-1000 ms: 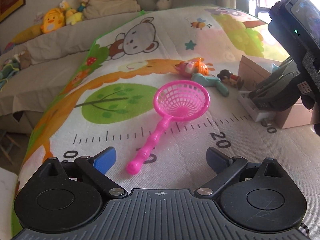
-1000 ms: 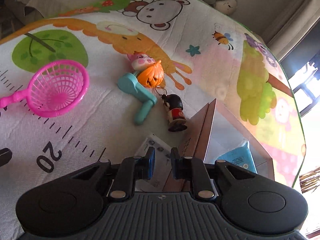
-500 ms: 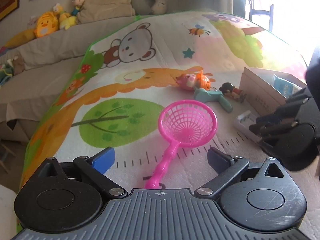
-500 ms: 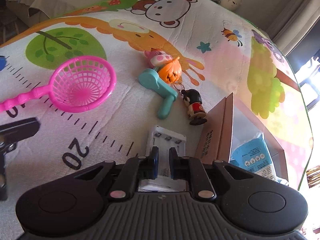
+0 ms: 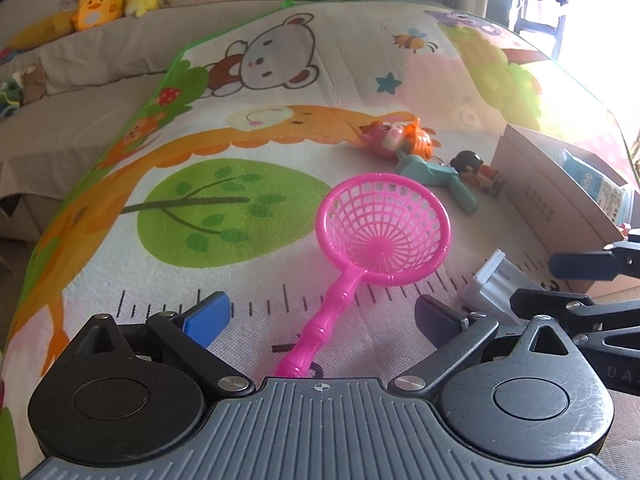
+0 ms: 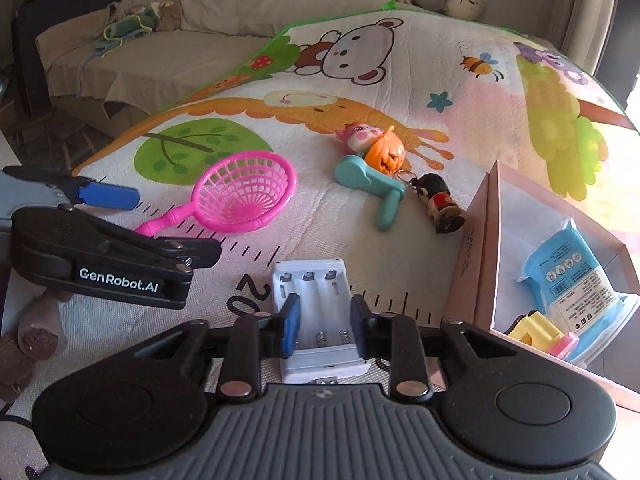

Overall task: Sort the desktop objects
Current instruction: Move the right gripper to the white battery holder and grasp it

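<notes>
A pink toy net (image 5: 380,236) lies on the play mat, its handle pointing toward my left gripper (image 5: 322,312), which is open and empty with the handle end between its fingers. My right gripper (image 6: 324,320) is open, its fingers on either side of a white battery charger (image 6: 316,304) that lies on the mat. The charger also shows in the left wrist view (image 5: 492,284). Beyond lie a teal toy (image 6: 376,188), an orange pumpkin (image 6: 386,152), a pink figure (image 6: 358,136) and a black-haired doll (image 6: 440,204).
An open cardboard box (image 6: 476,248) stands at the right, holding a blue packet (image 6: 572,276) and a yellow toy (image 6: 536,332). A sofa with plush toys (image 5: 96,4) runs along the back. The mat's green edge (image 5: 132,108) drops off at the left.
My right gripper has opened and dropped low, so its fingers now straddle the charger. My left gripper has moved forward over the end of the net's handle.
</notes>
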Demonstrator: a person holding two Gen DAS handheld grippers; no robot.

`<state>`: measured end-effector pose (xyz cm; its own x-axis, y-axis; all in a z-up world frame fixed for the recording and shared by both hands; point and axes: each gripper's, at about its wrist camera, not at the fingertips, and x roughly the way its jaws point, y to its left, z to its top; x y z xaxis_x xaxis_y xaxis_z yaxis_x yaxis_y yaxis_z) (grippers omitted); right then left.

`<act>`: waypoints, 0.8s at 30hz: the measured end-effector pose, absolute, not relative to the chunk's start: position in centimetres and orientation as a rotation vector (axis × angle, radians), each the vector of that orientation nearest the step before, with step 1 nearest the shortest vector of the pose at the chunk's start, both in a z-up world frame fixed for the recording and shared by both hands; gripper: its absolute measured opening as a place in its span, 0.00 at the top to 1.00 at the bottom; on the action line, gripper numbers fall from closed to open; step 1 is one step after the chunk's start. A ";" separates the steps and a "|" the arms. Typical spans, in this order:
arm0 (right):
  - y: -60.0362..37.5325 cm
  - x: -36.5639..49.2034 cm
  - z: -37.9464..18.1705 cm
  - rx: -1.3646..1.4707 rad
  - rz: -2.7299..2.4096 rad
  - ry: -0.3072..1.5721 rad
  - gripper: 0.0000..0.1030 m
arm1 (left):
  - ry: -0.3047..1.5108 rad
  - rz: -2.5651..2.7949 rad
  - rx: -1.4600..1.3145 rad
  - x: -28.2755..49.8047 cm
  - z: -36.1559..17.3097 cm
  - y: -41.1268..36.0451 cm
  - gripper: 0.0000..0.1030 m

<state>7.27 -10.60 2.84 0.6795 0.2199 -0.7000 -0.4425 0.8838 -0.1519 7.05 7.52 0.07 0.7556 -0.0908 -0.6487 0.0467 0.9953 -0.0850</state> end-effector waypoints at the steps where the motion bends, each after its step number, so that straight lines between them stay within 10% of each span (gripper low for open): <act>1: -10.9 7.3 2.8 -0.301 0.365 0.721 0.45 | 0.702 -0.071 -0.064 6.9 0.2 7.6 0.02; 9: -11.9 8.0 1.6 -0.198 0.341 0.709 0.25 | 0.704 -0.034 -0.097 6.7 0.1 8.4 0.01; 16: -12.0 6.0 0.7 -0.155 0.416 0.739 0.53 | 0.706 -0.032 -0.079 6.7 0.0 8.1 0.01; 24: -13.9 0.8 1.3 -0.207 0.484 0.767 0.54 | 0.702 -0.022 -0.036 6.6 -0.1 7.4 0.01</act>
